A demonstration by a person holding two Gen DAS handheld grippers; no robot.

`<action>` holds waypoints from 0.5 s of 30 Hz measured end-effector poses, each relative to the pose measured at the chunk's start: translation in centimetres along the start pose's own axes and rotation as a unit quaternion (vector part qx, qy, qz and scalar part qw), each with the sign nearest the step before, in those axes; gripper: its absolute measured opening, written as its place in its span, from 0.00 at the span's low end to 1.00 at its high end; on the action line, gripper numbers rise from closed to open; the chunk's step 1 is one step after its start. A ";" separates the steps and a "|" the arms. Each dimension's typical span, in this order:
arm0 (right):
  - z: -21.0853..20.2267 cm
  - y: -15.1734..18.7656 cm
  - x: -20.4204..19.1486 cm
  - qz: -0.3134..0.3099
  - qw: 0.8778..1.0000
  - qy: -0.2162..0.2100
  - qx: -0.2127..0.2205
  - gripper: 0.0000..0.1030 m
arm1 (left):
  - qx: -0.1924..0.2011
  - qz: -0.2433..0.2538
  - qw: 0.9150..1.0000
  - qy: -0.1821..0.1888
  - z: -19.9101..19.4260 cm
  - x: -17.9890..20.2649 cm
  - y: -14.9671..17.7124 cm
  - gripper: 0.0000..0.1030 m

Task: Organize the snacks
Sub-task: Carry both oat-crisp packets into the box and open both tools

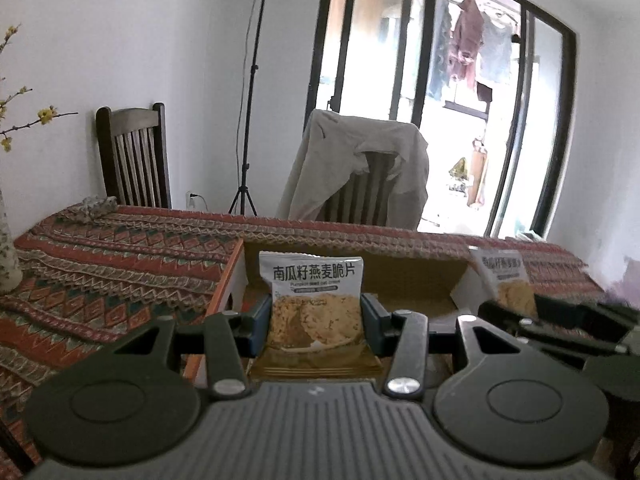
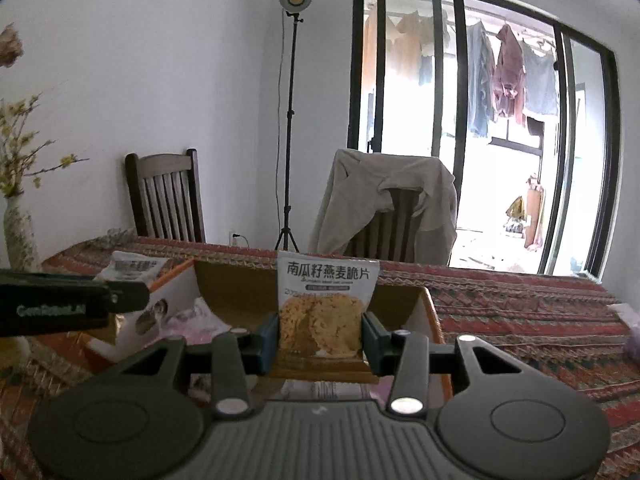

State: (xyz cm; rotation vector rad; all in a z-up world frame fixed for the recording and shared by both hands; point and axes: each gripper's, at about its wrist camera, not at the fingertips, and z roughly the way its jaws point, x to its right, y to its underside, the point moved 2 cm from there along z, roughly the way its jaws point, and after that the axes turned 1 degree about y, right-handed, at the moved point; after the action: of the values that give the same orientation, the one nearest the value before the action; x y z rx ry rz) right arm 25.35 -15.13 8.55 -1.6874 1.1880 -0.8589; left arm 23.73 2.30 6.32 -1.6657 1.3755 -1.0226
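My left gripper [image 1: 316, 322] is shut on a white oat-crisp snack packet [image 1: 314, 300], held upright above an open cardboard box [image 1: 420, 280]. My right gripper [image 2: 320, 334] is shut on a second packet of the same kind [image 2: 326, 304], also upright over the box [image 2: 240, 288]. In the left wrist view the right gripper [image 1: 560, 320] shows at the right with its packet [image 1: 506, 280]. The right wrist view has the left gripper [image 2: 72, 304] at the left edge with its packet [image 2: 134, 266]. Inside the box lie pinkish wrapped snacks [image 2: 192, 316].
The box stands on a table under a red patterned cloth [image 1: 120, 264]. A vase with yellow-flowered twigs [image 2: 20, 232] stands at the table's left. Behind the table are a dark wooden chair [image 1: 134, 156], a chair draped with a beige jacket [image 1: 360, 168], a light stand [image 2: 288, 152] and a glass door.
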 end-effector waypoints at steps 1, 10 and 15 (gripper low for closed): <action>0.6 -0.1 0.1 0.005 1.000 0.001 0.002 0.41 | 0.001 -0.005 1.000 -0.004 0.6 0.0 -0.2 0.46; 3.5 1.9 0.8 0.013 1.000 -0.018 -0.012 0.41 | -0.011 -0.016 1.000 -0.002 4.8 -1.4 1.4 0.46; 4.1 2.8 0.4 0.005 0.999 -0.020 -0.026 0.41 | -0.019 -0.010 1.000 0.006 5.5 -1.9 2.5 0.46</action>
State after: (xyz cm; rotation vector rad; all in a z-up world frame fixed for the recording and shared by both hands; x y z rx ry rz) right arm 28.15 -14.84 4.47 -1.7316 1.1999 -0.7901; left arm 27.53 4.03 1.55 -1.7074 1.3956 -1.0246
